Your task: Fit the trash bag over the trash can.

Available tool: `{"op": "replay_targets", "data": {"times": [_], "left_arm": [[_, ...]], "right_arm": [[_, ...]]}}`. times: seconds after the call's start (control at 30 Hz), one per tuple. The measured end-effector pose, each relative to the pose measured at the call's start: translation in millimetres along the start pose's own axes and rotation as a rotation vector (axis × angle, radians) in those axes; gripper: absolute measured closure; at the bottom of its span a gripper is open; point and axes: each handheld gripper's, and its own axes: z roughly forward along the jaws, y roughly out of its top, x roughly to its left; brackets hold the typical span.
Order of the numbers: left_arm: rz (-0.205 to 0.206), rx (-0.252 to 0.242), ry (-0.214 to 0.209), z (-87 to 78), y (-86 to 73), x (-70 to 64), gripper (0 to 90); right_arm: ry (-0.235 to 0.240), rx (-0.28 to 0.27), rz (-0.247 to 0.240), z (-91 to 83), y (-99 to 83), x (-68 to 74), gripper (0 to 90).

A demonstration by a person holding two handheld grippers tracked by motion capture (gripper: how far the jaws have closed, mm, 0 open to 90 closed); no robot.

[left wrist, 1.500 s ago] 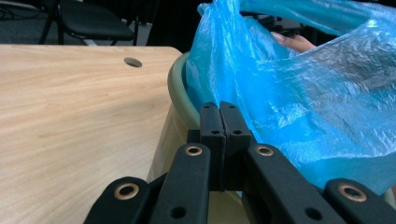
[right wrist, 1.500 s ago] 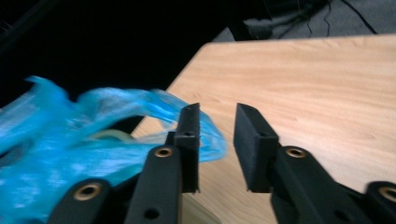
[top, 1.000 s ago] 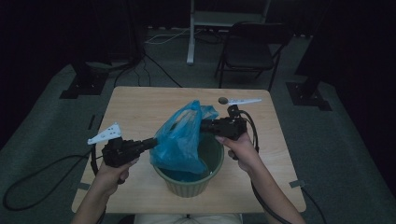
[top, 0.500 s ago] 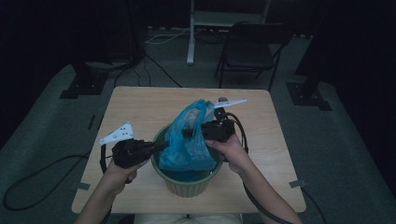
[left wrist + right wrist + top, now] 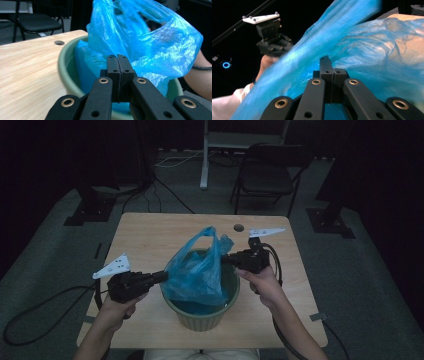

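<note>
Both pairs of jaws are clamped on the blue bag (image 5: 196, 272), our left gripper (image 5: 161, 277) and right gripper (image 5: 226, 261) having drawn closer together since a second ago, so the bag now sags between them into the green bowl (image 5: 202, 318).

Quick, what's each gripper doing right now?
Left gripper: shut on the blue bag.
Right gripper: shut on the same bag.
</note>
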Motion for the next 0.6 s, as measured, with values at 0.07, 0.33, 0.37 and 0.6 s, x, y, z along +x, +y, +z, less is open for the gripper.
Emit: {"op": "replay_targets", "data": {"times": [0.07, 0.33, 0.37, 0.6], "left_arm": [[-0.007, -0.002, 0.019, -6.4, -2.3, 3.1, 90.0], [-0.034, -0.026, 0.063, -27.6, -10.8, 11.6, 90.0], [-0.027, -0.024, 0.067, -29.5, -11.0, 11.7, 90.0], [-0.038, -0.049, 0.119, -46.3, -15.1, 18.9, 90.0]], "right_arm": [[-0.007, 0.014, -0.01, -10.3, -3.5, -2.0, 90.0], [-0.116, -0.006, 0.044, -48.5, -14.8, -27.5, 90.0], [-0.128, -0.013, 0.055, -53.0, -15.9, -31.1, 90.0], [-0.206, -0.091, 0.127, -87.7, -28.5, -58.1, 90.0]]}}
